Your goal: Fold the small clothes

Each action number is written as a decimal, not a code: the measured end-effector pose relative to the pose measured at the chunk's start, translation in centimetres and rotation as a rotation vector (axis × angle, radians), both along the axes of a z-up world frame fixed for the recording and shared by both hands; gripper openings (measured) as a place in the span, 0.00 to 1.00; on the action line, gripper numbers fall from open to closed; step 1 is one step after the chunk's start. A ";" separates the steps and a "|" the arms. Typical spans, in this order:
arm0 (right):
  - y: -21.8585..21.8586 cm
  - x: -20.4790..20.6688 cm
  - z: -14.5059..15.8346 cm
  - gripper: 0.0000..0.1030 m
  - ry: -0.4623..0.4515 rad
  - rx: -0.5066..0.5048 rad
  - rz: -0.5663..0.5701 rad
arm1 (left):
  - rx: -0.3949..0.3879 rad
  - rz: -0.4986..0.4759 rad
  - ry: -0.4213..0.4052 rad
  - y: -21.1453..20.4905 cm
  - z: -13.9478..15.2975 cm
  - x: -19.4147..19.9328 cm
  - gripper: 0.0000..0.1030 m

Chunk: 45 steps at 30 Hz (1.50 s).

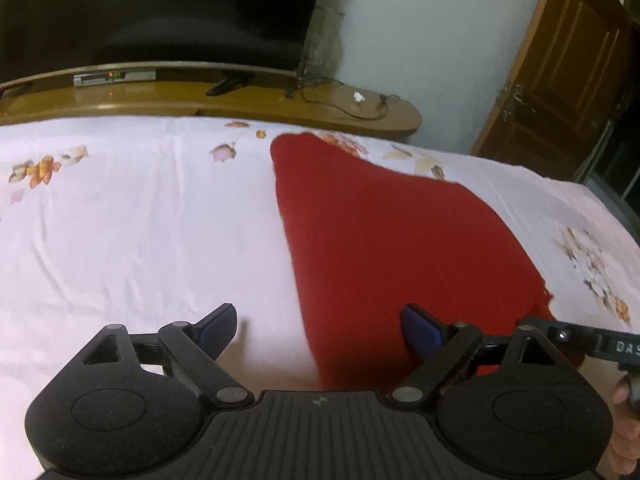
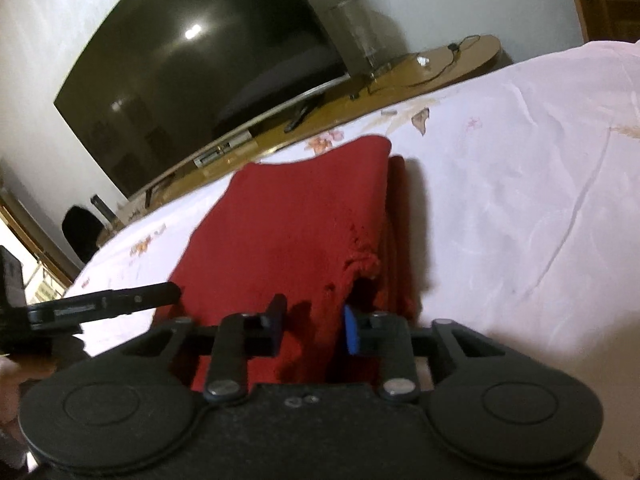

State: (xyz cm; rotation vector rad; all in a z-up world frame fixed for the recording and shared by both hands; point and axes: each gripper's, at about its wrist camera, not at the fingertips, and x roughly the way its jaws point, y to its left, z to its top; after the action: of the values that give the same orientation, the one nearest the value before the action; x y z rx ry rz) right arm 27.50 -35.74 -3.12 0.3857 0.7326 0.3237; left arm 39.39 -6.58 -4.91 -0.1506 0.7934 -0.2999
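A red folded garment (image 1: pixel 380 232) lies flat on the pale floral bed sheet (image 1: pixel 140 220). My left gripper (image 1: pixel 320 328) is open wide just above the cloth's near left edge, one fingertip over the sheet and the other over the red fabric. In the right wrist view the garment (image 2: pixel 288 220) shows stacked layers along its right side. My right gripper (image 2: pixel 314 326) hovers over the near edge. Its jaws stand narrowly apart with red cloth showing in the gap, and the pads do not press on it. A black part of the left gripper (image 2: pixel 104 304) reaches in from the left.
Beyond the bed's far edge stands a wooden TV bench (image 1: pixel 240 100) with a large dark television (image 2: pixel 200 80), a set-top box (image 1: pixel 114 78), cables and a glass vase (image 2: pixel 356 32). A wooden door (image 1: pixel 560 80) is at the right. A hand (image 1: pixel 624 400) shows at the right edge.
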 end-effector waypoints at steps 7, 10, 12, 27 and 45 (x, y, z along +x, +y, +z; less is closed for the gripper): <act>0.8 -0.8 -0.5 0.07 -0.003 -0.094 0.038 | -0.003 0.004 0.037 0.8 -2.1 -1.9 0.86; 0.4 -1.3 -0.4 0.06 -0.019 -0.147 0.056 | 0.016 -0.013 0.014 1.8 -2.8 -3.1 0.86; -0.3 -1.1 -1.2 0.04 0.013 -0.135 0.059 | -0.004 -0.027 0.003 2.8 -2.5 -3.4 0.86; -7.3 5.8 -2.9 0.62 0.096 0.305 -0.045 | -0.425 -0.081 0.154 4.8 -4.0 5.3 0.86; -4.4 9.5 -4.7 0.42 0.094 0.339 0.127 | -0.507 -0.116 0.151 0.8 -6.2 9.0 0.50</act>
State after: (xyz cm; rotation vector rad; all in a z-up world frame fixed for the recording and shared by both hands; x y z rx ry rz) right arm 37.03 -40.17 -7.82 0.6799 0.7970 0.5555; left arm 48.35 -5.79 -11.11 -0.6105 0.8649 -0.6028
